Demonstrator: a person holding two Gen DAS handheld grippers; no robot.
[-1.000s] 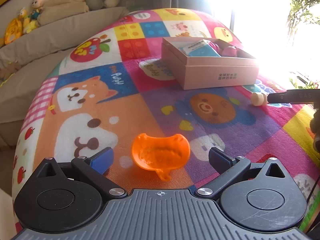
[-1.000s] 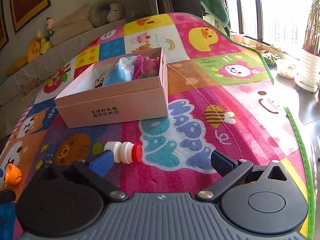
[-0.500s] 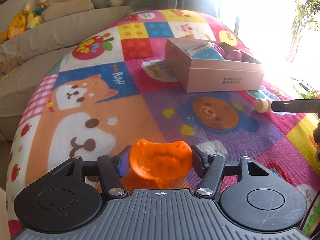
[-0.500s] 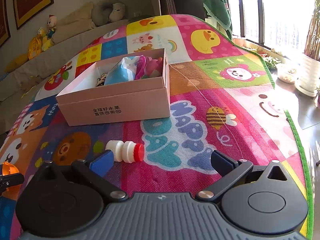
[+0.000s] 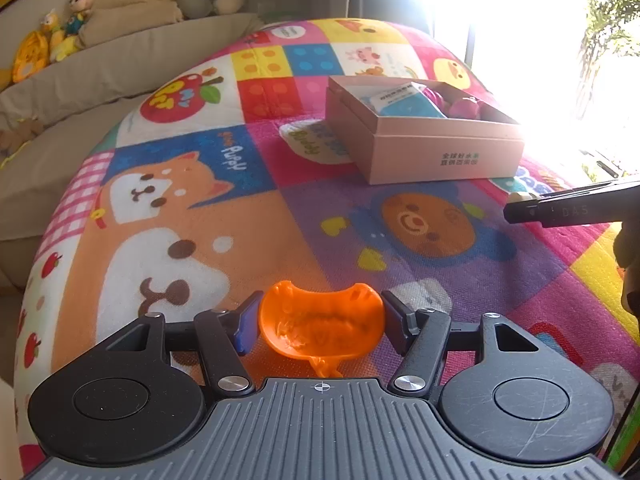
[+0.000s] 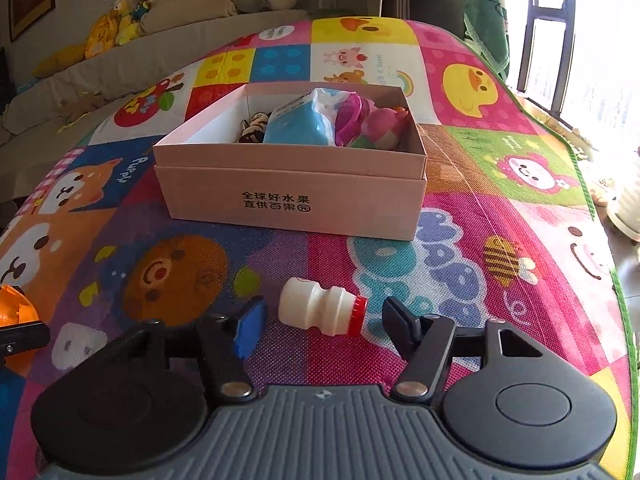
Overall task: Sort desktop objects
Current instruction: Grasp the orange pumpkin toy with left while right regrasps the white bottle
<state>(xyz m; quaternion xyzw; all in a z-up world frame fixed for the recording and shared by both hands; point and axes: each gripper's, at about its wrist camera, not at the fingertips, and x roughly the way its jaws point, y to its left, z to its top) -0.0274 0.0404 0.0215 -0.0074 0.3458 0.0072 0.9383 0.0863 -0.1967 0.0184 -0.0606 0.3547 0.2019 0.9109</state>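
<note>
Nearest to me, my left gripper [image 5: 321, 322] is clamped on the orange toy bowl [image 5: 320, 322], one pad on each side of its rim, the stubby handle pointing back toward my palm; whether it is off the play mat [image 5: 248, 216] yet I cannot tell. My right gripper [image 6: 322, 318] stands wide, its fingers on either side of the small white yogurt-drink bottle [image 6: 320, 312], which lies on its side on the mat with the red cap toward my right finger, neither pad touching it. I judge the bowl's thin, curved wall the weak point: the pads hold it by the rim only, so a quick swing could make it rotate or pop out. The bottle is round and lying loose, so if one finger reaches it first when I close, it may roll away or skew instead of seating. Farther ahead of both grippers sits the open pink cardboard box [image 6: 292, 204], nested in its own lid. Inside it I see a blue packet [image 6: 298, 124] near the middle, magenta and pink plastic toys [image 6: 372, 126] to its right, and a small dark striped thing [image 6: 254, 128] to its left that I cannot identify. The right half is already crowded, so I judge a drop there could tip out over the low wall. Beyond the mat, plush toys [image 6: 120, 20] line the sofa.
</note>
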